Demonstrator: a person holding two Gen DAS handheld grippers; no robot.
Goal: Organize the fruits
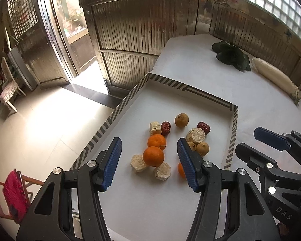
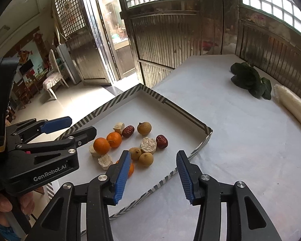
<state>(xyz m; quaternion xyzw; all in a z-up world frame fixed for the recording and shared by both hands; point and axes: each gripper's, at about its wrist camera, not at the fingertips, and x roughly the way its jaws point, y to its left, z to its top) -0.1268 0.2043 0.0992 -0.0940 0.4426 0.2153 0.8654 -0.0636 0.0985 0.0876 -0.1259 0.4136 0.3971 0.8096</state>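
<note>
Fruits lie mixed in one loose heap inside the shallow striped-rim tray, just ahead of the left gripper and ahead-left of the right gripper. Both stand wide open and hold nothing. No sorting by kind shows; grouping seems left. Glossy round oranges, wrinkled red dates, matte tan longans, rough pale chunks.
</note>
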